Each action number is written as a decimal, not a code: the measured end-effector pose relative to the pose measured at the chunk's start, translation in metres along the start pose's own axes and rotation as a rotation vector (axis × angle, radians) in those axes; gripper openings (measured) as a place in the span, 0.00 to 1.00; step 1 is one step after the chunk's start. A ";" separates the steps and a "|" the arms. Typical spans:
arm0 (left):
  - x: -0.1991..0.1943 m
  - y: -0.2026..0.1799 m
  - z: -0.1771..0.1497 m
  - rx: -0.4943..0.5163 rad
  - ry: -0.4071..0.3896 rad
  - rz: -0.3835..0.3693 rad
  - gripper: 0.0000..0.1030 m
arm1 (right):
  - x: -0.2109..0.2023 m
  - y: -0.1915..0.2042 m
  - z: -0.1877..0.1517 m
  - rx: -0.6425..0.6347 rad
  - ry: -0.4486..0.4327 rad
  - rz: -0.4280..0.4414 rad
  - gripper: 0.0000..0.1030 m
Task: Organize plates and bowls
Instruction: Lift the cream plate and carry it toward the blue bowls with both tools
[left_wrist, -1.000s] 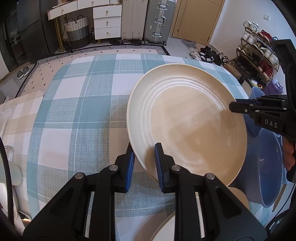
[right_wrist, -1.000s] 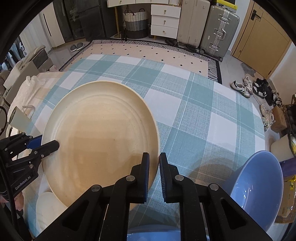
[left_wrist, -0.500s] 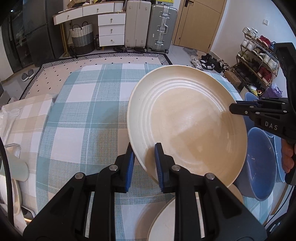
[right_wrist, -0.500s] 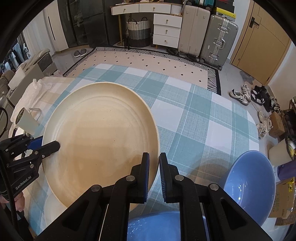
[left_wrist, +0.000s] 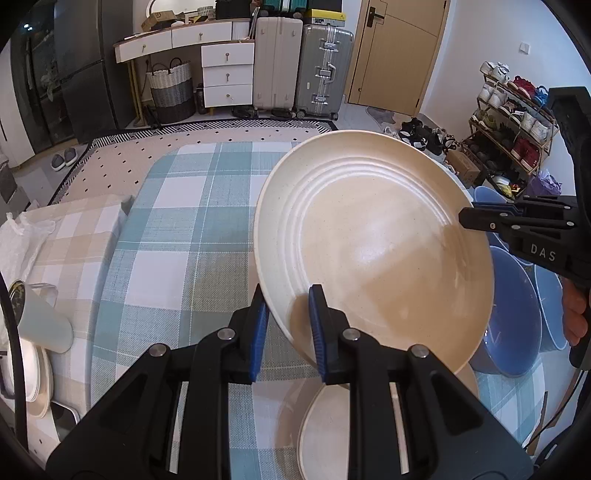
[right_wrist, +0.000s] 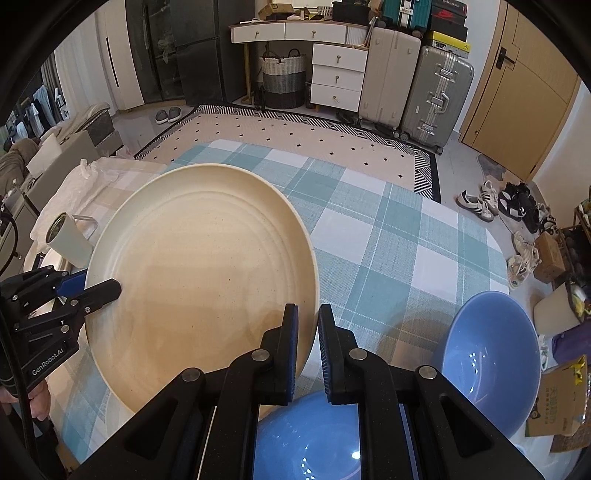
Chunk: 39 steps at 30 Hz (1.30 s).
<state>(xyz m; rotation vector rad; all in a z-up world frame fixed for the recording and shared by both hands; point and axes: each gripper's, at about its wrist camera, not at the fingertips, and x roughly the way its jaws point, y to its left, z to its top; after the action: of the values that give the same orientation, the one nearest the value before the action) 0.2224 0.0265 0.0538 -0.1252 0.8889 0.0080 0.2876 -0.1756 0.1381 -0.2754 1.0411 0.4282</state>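
Observation:
A large cream plate (left_wrist: 373, 243) with ridged rings is held in the air above the checked table, tilted. My left gripper (left_wrist: 288, 325) is shut on its near-left rim. My right gripper (right_wrist: 307, 334) is shut on the opposite rim of the same plate (right_wrist: 199, 273). Each gripper shows in the other's view: the right gripper (left_wrist: 480, 221), the left gripper (right_wrist: 99, 290). Another cream plate (left_wrist: 325, 428) lies on the table under the held one. Blue bowls (right_wrist: 491, 354) stand at the right, and one blue bowl (right_wrist: 306, 439) sits just below my right gripper.
A teal and white checked cloth (right_wrist: 388, 236) covers the table. A white mug (left_wrist: 40, 317) and stacked white plates (left_wrist: 37, 380) sit at the left edge. A beige checked cloth (left_wrist: 74, 232) lies far left. Suitcases, drawers and a shoe rack stand beyond.
Both grippers have lifted the cream plate higher together. The table and bowls look farther away and more of the room shows. The grips have not changed.

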 end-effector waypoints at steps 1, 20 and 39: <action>-0.004 -0.001 -0.002 0.001 -0.004 0.000 0.18 | -0.003 0.001 -0.002 -0.001 -0.003 -0.001 0.11; -0.071 -0.012 -0.032 0.015 -0.068 0.009 0.18 | -0.047 0.024 -0.030 -0.026 -0.054 -0.019 0.11; -0.111 -0.019 -0.061 0.036 -0.097 0.016 0.18 | -0.073 0.043 -0.064 -0.031 -0.091 -0.023 0.11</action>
<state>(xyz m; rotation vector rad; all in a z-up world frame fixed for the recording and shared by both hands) 0.1060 0.0058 0.1040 -0.0838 0.7932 0.0133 0.1869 -0.1798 0.1704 -0.2926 0.9421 0.4326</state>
